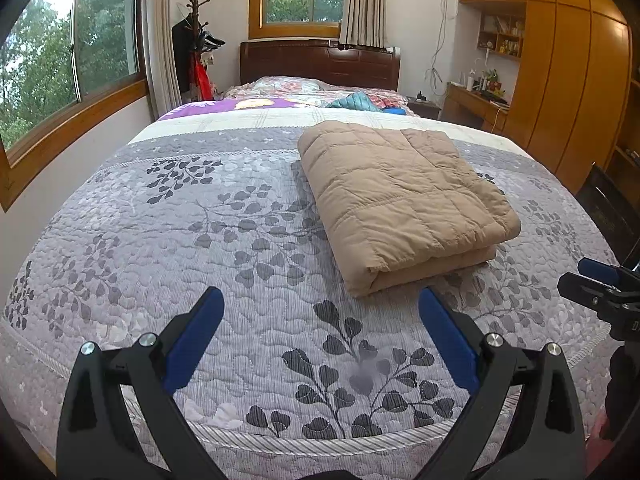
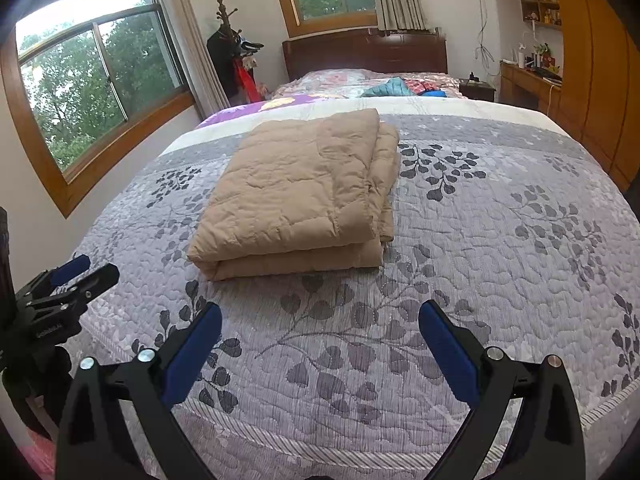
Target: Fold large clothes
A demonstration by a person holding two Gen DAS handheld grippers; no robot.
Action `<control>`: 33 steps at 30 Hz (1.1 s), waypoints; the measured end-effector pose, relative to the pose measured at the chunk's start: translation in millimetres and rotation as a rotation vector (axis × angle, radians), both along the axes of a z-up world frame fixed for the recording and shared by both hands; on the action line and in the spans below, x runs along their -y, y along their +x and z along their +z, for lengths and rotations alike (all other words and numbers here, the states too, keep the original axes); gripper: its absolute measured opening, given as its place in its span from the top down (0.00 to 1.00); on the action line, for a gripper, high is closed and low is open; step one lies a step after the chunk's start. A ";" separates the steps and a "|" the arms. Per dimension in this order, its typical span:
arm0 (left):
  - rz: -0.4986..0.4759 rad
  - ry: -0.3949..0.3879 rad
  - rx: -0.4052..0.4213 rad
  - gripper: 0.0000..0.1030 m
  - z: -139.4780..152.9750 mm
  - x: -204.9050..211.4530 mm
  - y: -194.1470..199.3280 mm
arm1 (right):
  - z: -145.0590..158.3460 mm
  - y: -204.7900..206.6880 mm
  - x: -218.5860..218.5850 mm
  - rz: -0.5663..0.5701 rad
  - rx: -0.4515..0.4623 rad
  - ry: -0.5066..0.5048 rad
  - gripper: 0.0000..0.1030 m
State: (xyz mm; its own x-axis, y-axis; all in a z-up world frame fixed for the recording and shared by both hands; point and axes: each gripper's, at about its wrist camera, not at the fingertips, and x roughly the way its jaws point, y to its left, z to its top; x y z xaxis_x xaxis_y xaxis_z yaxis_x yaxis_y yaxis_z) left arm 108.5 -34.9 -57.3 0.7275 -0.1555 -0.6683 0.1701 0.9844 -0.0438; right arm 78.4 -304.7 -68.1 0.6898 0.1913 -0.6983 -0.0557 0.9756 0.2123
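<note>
1. Your left gripper (image 1: pixel 320 304) has its jaws spread wide with nothing between them; they hang over the near part of the bed (image 1: pixel 168 240), clear of the cloth.
2. Your right gripper (image 2: pixel 320 316) is the same — jaws wide apart, holding nothing, poised above the leaf-patterned bedspread (image 2: pixel 500 240).
3. The tan quilted garment (image 1: pixel 400 200) lies folded into a thick rectangle on the bedspread, just beyond both sets of jaws and touching neither. In the right wrist view its stacked layers show along the right edge.
4. Each gripper appears only partly in the other's view, cut off at the frame edge: the right one at the far right of the left wrist view, the left one at the far left of the right wrist view.
5. Farther up the bed sits a teal bundle (image 2: pixel 390 87) among floral bedding — probably more clothing, though it is too small to tell.
6. Around the bed you have a dark wooden headboard (image 1: pixel 320 62), a coat stand (image 1: pixel 196 40) by the window (image 1: pixel 72 52), and a wooden wardrobe (image 1: pixel 568 72) on the right. Nothing stands between the jaws and the garment.
</note>
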 end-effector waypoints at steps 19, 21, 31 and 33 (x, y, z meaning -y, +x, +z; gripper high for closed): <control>-0.005 -0.001 -0.020 0.06 -3.5 -1.3 3.2 | -3.3 2.6 0.0 0.008 -0.010 -0.006 0.04; -0.007 -0.001 -0.022 0.06 -4.0 -1.6 3.7 | -3.8 3.1 0.0 0.009 -0.012 -0.006 0.04; -0.010 0.004 -0.027 0.06 -5.4 -1.9 4.3 | -4.3 3.6 -0.7 0.012 -0.015 -0.007 0.04; -0.010 0.006 -0.028 0.06 -5.5 -2.0 5.3 | -4.9 4.0 -0.4 0.013 -0.018 -0.007 0.04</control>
State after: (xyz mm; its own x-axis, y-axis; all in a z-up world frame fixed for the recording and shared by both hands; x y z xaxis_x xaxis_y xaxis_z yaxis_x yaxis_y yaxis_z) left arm 113.8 -33.0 -62.9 0.7068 -0.1582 -0.6896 0.1786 0.9830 -0.0424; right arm 82.3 -304.3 -73.0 0.6748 0.1955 -0.7116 -0.0646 0.9762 0.2069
